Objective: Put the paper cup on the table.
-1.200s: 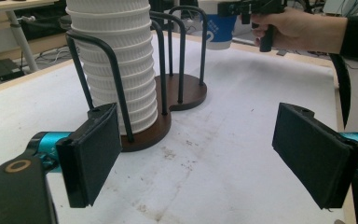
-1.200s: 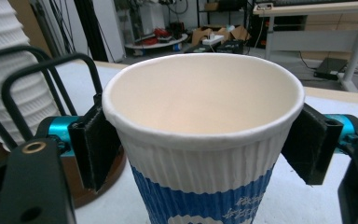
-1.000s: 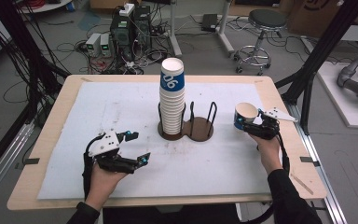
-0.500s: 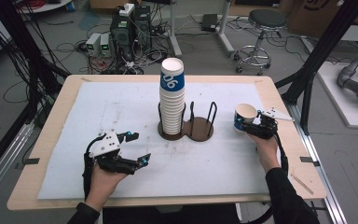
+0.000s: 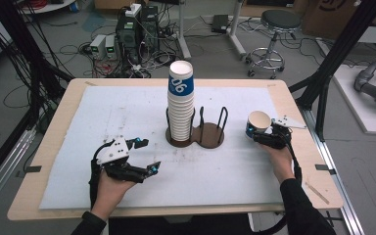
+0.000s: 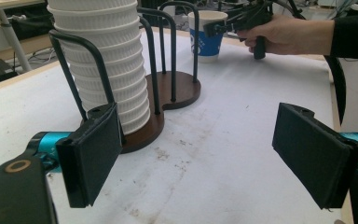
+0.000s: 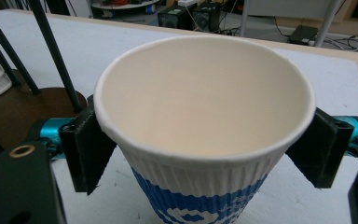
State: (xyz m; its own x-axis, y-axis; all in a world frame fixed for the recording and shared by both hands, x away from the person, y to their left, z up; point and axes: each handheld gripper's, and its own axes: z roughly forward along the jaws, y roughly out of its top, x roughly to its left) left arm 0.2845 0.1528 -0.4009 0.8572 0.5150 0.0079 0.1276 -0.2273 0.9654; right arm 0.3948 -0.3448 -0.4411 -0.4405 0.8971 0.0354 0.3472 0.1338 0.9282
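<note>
Letting go of the single cup right of the holder

Right gripper (image 5: pixel 263 137): jaws just opening, flanking the paper cup (image 5: pixel 257 124) standing on the mat beside the cup holder (image 5: pixel 206 138); next, likely back off. Left gripper (image 5: pixel 142 155) idles near-left of it, jaws apart, empty

White paper cup (image 5: pixel 258 126), blue band, upright, empty, on table right of cup rack (image 5: pixel 196 134).
</note>
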